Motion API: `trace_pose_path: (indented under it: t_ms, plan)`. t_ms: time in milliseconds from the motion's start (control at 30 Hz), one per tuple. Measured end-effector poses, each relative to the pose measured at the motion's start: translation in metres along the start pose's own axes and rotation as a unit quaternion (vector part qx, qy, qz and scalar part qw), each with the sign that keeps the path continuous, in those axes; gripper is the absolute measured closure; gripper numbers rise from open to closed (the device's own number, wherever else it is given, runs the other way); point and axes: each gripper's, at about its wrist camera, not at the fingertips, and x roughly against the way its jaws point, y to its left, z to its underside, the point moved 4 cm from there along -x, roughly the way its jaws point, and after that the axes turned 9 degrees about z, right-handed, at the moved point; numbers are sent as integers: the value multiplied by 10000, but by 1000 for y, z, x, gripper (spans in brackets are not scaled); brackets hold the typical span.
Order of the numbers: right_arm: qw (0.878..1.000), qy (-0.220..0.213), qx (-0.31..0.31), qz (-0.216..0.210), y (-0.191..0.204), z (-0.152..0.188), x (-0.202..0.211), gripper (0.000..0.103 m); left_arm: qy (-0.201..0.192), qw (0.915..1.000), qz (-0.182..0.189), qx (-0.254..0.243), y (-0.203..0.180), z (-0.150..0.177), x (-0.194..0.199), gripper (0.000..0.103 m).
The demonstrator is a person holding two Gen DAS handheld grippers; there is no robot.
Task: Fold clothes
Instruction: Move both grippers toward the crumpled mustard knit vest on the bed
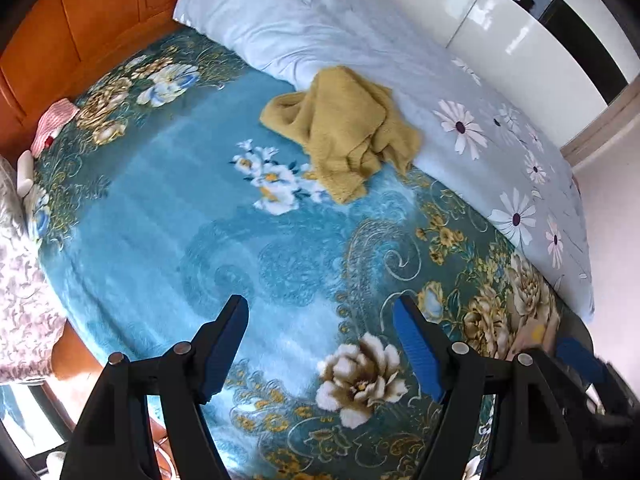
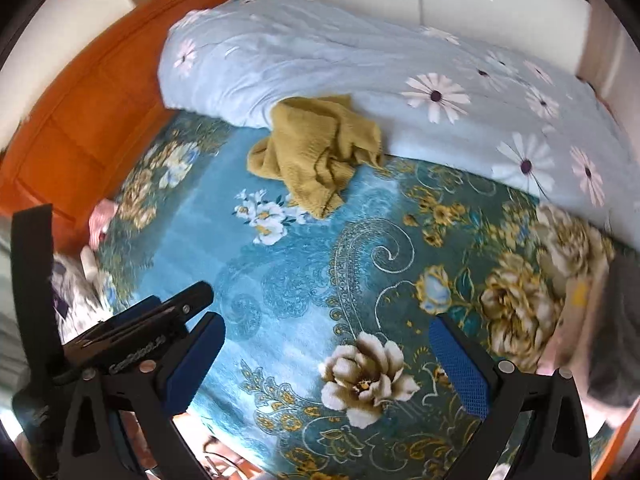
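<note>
**Crumpled mustard garment [image 1: 344, 128] lay far across the bed, ahead of two empty grippers**

The fuzzy yellow-green garment sat in a loose heap on the teal floral blanket [image 1: 160, 208], its far edge touching the rolled pale-blue daisy duvet [image 1: 320, 28]; it was not folded, and no clear long axis showed, though one tongue of cloth trailed toward the cameras; the left gripper [image 1: 320, 344] hung over the near edge of the bed, fingers spread wide and holding nothing; the right gripper [image 2: 328, 356] did likewise, its blue pads apart and bare; the heap lay straight ahead and well apart from both, roughly centred in each wrist view, so neither hand looked plainly nearer; any grasp would likely call for a long reach forward.
</note>
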Motion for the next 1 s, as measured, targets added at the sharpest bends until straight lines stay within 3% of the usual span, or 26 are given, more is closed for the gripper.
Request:
trace_pose_path:
  t_ms: [100, 233, 333, 367, 500, 733, 1000]
  plan:
    - [9994, -22, -301, -191, 6, -1, -4, 0, -122, 9996, -114, -229, -7, -14, 5, 27]
    - [9976, -83, -441, -529, 20, -3, -10, 0, -204, 9990, 387, -42, 15, -14, 15, 27]
    - [9975, -91, -387, -589, 25, -7, -13, 0, -205, 9991, 214, -290, 20, -6, 22, 27]
    - [9973, -65, -370, -637, 24, -10, -15, 0, -166, 9996, 133, -172, 18, -11, 24, 27]
    - [9984, -144, 262, -484, 51, -9, -26, 0, -27, 9999, 70, 98, 19, -27, 22, 27]
    - [9997, -50, 227, -120, 76, -45, -49, 0, 242, 9989, 393, -22, 47, -75, -8, 27]
    - [9986, 308, -225, 365, 133, -100, -93, 0, 613, 9940, 805, -405, 89, -147, -42, 27]
